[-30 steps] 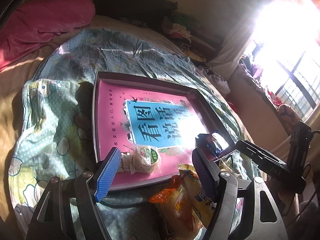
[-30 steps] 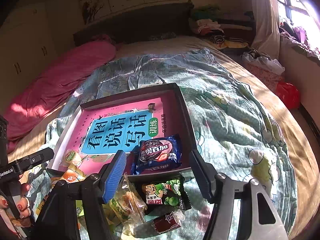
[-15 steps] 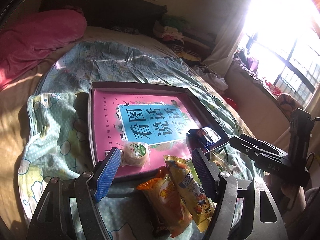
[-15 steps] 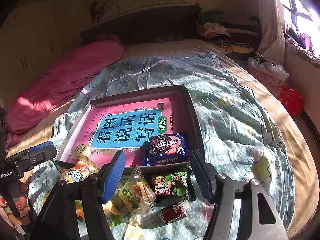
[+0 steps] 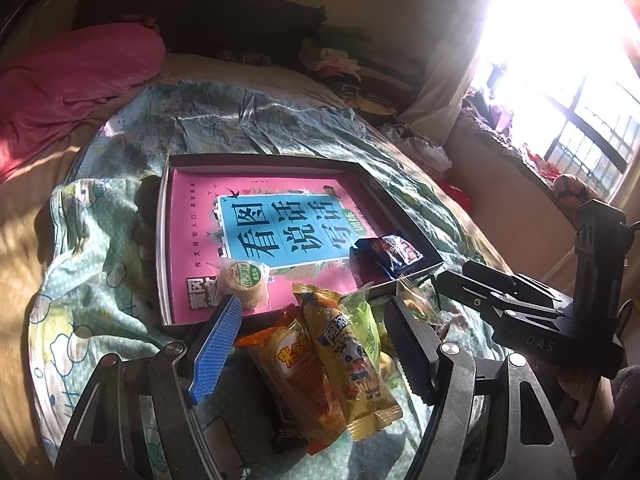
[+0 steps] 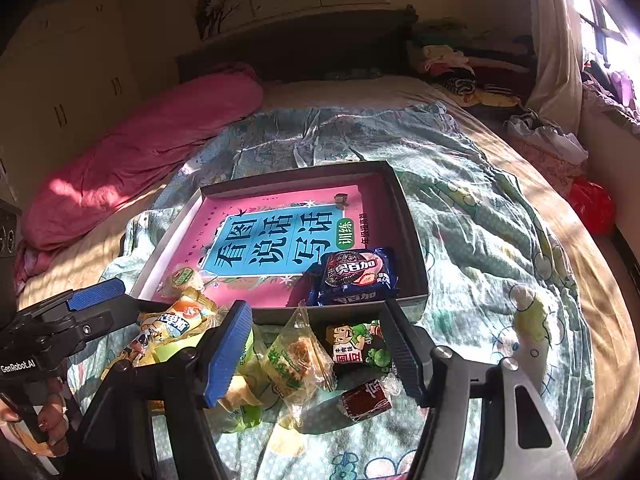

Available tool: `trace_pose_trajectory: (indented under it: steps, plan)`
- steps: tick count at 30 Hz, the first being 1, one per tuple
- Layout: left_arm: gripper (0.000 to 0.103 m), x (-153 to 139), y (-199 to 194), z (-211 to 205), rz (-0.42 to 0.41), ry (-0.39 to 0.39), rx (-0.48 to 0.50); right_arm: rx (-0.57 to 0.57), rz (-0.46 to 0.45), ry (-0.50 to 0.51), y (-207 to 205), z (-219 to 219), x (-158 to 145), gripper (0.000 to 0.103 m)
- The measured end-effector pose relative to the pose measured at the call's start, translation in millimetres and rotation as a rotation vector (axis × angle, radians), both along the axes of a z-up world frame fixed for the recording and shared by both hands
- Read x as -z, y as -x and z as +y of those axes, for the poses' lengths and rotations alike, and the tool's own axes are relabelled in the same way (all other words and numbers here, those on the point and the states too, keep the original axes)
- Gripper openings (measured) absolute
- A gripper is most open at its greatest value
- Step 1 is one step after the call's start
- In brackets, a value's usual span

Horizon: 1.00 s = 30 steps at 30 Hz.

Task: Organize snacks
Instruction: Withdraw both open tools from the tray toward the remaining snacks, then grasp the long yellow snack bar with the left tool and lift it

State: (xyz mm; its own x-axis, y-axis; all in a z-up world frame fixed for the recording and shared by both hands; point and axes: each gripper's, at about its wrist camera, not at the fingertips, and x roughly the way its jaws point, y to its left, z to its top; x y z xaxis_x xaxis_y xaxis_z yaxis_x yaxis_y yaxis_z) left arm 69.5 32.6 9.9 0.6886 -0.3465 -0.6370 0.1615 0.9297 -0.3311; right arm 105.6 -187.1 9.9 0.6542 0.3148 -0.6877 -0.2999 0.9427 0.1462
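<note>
Two empty grippers poised over loose snacks at the near edge of a tray on a bed

The bed's pale green cartoon-print quilt (image 6: 480, 216) carries a shallow dark cardboard tray (image 6: 408, 240) lined with a pink and blue book cover; inside lie a dark blue glossy cookie packet (image 6: 354, 276) at the near right corner and a small round clear-wrapped biscuit (image 5: 242, 280) at the near left. The rest sit on the quilt just outside the tray's near wall: an orange crinkly snack bag (image 5: 294, 364) touching a yellow cartoon-print snack bag (image 5: 348, 352), a clear-wrapped pastry (image 6: 298, 354), a green and black cartoon pouch (image 6: 358, 346), a small dark red wrapped candy (image 6: 366, 400). The left gripper (image 5: 312, 336) and right gripper (image 6: 316, 350) both have jaws spread wide, holding nothing. Likely best: lower onto one packet only, pinch across its narrow width, lift clear of the wall, and set it beside the others inside.
</note>
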Motion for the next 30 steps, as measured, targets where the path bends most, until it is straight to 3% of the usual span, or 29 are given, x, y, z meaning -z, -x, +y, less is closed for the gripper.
trace_pose_trajectory:
  steps: [14,20,24,30]
  plan:
    - [0.075,3,7,-8,0.022,0.012,0.025,-0.035,0.023,0.014,13,7,6,0.066]
    - [0.064,7,7,-10,0.042,0.008,0.026,-0.031,0.038,0.007,17,1,9,0.066]
    - [0.05,8,7,-10,0.05,0.003,0.026,-0.039,0.054,0.007,20,1,12,0.066]
    - [0.045,14,7,-12,0.078,-0.01,0.031,-0.047,0.093,-0.005,20,0,23,0.066]
